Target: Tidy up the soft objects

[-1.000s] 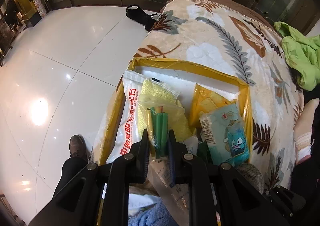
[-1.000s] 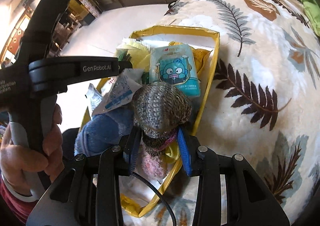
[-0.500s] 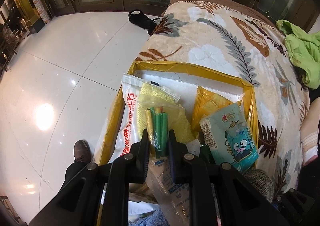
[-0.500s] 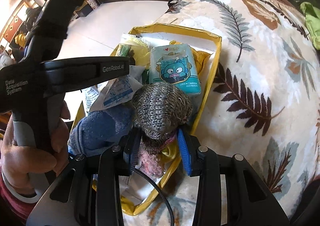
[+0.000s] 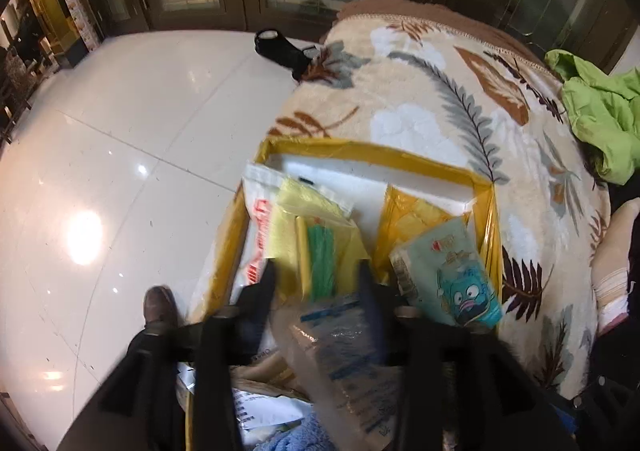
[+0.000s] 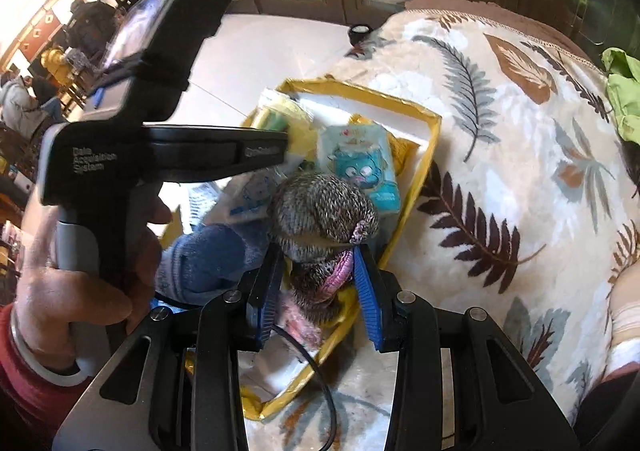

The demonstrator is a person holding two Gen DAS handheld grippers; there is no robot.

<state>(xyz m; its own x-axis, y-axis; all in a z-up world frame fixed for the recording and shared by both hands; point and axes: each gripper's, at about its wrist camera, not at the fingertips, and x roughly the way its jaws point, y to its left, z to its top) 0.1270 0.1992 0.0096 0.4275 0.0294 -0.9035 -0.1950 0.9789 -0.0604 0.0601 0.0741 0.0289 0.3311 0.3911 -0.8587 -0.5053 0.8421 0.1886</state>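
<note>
A yellow-taped box (image 5: 376, 155) sits on a leaf-patterned blanket (image 5: 420, 99), packed with soft packets. My left gripper (image 5: 316, 271) is open and motion-blurred over a packet of green and yellow sticks (image 5: 320, 251) and a clear packet with blue print (image 5: 344, 335). A teal cartoon tissue pack (image 5: 448, 271) lies to its right, also in the right wrist view (image 6: 360, 163). My right gripper (image 6: 316, 259) is shut on a grey knitted item (image 6: 320, 211) with a pink edge, over the box's near corner. A blue sock (image 6: 208, 259) lies to its left.
A white tiled floor (image 5: 120, 131) lies left of the bed, with a black shoe (image 5: 280, 47) by the doors. A green garment (image 5: 600, 111) lies at the blanket's far right. The hand-held left gripper body (image 6: 120, 131) fills the right wrist view's left side.
My left gripper's jaws have spread apart from around the green stick packet and it has moved. The right gripper still holds the knitted item, slightly raised.
</note>
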